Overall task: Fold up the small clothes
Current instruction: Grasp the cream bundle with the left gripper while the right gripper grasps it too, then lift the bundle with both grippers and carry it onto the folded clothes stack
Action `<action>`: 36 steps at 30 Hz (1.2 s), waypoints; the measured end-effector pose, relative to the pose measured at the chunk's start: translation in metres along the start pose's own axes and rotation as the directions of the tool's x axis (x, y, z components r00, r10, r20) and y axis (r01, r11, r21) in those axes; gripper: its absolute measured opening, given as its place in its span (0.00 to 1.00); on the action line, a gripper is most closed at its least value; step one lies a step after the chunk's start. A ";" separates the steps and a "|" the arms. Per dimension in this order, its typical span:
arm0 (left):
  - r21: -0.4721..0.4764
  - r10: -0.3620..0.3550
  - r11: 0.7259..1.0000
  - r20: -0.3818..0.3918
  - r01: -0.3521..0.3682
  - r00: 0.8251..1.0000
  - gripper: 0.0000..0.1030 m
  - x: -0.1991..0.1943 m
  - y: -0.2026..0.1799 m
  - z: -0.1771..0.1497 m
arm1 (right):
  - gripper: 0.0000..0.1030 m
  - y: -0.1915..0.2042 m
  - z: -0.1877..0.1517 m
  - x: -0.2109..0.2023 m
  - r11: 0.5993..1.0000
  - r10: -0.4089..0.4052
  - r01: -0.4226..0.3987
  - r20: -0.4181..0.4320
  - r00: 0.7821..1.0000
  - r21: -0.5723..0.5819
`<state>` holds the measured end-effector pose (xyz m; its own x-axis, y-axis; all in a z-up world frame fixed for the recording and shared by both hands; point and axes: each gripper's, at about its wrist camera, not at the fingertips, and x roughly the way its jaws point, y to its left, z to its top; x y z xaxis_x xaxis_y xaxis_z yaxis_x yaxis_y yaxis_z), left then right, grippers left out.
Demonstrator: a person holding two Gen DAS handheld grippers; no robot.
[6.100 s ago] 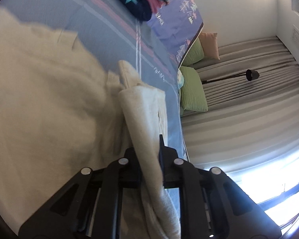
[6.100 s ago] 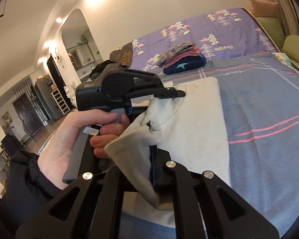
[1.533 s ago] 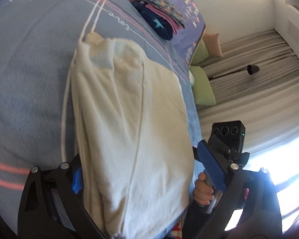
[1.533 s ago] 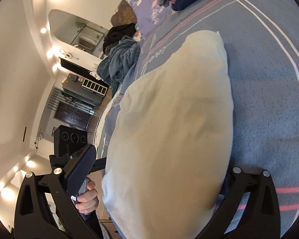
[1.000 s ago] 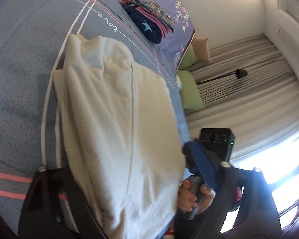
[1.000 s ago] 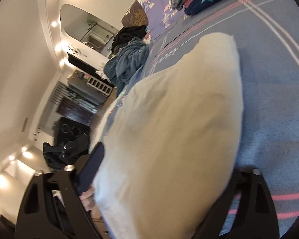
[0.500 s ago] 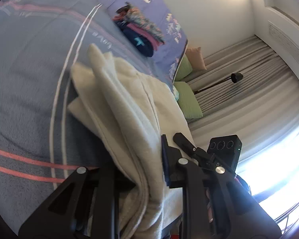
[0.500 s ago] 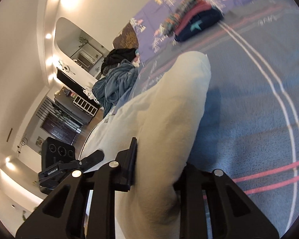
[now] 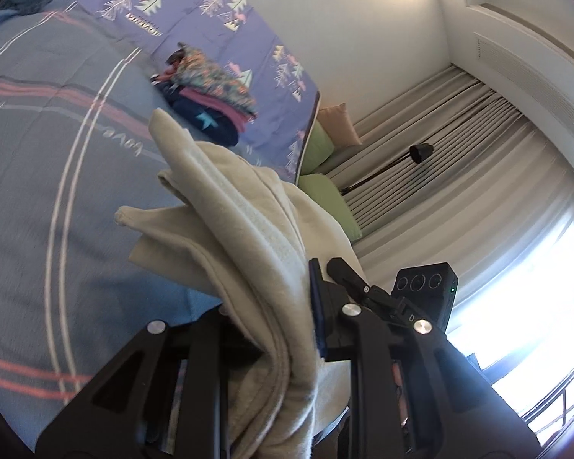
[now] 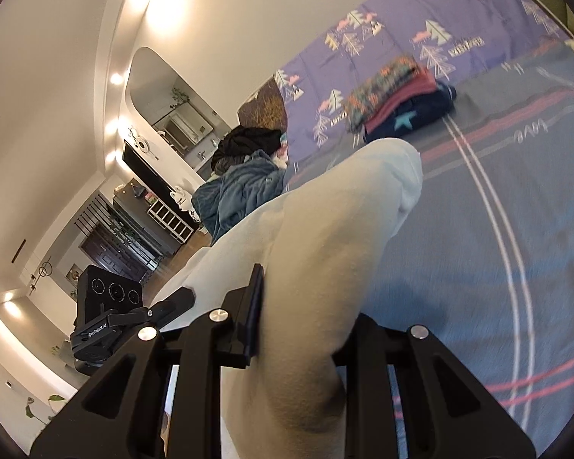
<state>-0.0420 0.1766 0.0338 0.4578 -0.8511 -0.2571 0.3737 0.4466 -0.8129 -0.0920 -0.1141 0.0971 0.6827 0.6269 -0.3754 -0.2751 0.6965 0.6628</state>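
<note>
Over bed [image 9: 38,176], one garment [image 9: 248,229] (apparently folded), two grippers clamping.

The left gripper [image 9: 271,325] is clamping a thick bunch of the cream garment [image 9: 248,237], its jaws closed on the folded layers. The right gripper [image 10: 302,329] is likewise pinching the same garment (its right finger is hidden behind the cloth), jaws pressed against the fabric. The two grippers are sitting just beside each other, each one showing at the garment's far edge in the other's wrist view.
</note>
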 end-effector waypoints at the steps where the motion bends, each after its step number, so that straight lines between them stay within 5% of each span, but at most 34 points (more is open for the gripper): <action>1: 0.006 -0.008 1.000 0.005 0.008 1.000 0.19 0.004 -0.004 0.007 | 0.23 0.000 0.011 0.000 1.000 -0.001 0.001 0.010 1.000 -0.009; 6: 0.053 -0.039 0.998 0.038 0.037 0.999 0.19 0.026 -0.027 0.050 | 0.22 0.003 0.054 0.000 0.999 0.001 0.001 0.053 0.999 -0.040; 13: 0.114 -0.059 0.992 0.081 0.049 0.995 0.19 0.068 -0.054 0.133 | 0.22 -0.008 0.158 0.030 0.997 0.011 -0.002 0.112 0.994 -0.082; 18: 0.138 -0.090 0.988 0.116 0.073 0.989 0.19 0.113 -0.062 0.234 | 0.23 -0.026 0.256 0.076 0.996 0.049 -0.041 0.112 0.992 -0.076; 25: 0.137 -0.072 0.989 0.137 0.053 0.988 0.22 0.205 -0.021 0.365 | 0.24 -0.074 0.389 0.177 0.994 -0.033 0.043 0.103 0.994 -0.096; 27: 0.125 -0.018 0.992 0.129 0.001 0.991 0.32 0.245 0.017 0.392 | 0.32 -0.108 0.405 0.210 0.993 -0.088 0.093 0.081 0.993 -0.070; 29: 0.094 0.116 0.988 0.108 -0.126 0.987 0.69 0.285 0.064 0.401 | 0.63 -0.162 0.403 0.261 0.965 -0.254 0.255 0.034 0.967 -0.062; 30: 0.071 0.178 0.980 0.106 -0.186 0.978 0.77 0.300 0.084 0.400 | 0.72 -0.182 0.396 0.280 0.933 -0.351 0.351 0.013 0.936 -0.078; 31: 0.020 0.313 0.948 0.128 -0.318 0.941 0.81 0.321 0.119 0.391 | 0.72 -0.211 0.378 0.306 0.864 -0.495 0.492 -0.003 0.869 -0.108; 32: -0.038 0.414 0.910 0.146 -0.413 0.899 0.81 0.334 0.144 0.380 | 0.76 -0.235 0.359 0.322 0.842 -0.531 0.527 0.000 0.847 -0.116; 33: -0.106 0.474 0.880 0.166 -0.463 0.865 0.84 0.351 0.178 0.361 | 0.76 -0.250 0.345 0.319 0.880 -0.464 0.469 0.067 0.883 -0.076; 34: -0.120 0.421 0.907 0.237 -0.403 0.876 0.96 0.357 0.195 0.349 | 0.77 -0.266 0.328 0.310 0.919 -0.385 0.392 0.145 0.911 -0.025; 35: -0.101 0.347 0.938 0.286 -0.332 0.893 0.95 0.360 0.206 0.343 | 0.78 -0.272 0.326 0.309 0.929 -0.362 0.371 0.188 0.913 -0.013; 36: -0.114 0.337 0.941 0.268 -0.317 0.903 0.95 0.360 0.207 0.348 | 0.78 -0.270 0.336 0.312 0.923 -0.379 0.385 0.137 0.915 -0.020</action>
<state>0.4807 0.0590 -0.0449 0.7553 -0.5438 -0.3658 0.1146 0.6592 -0.7432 0.4231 -0.2239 0.0189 0.8219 0.2619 -0.5058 -0.0047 0.8911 0.4538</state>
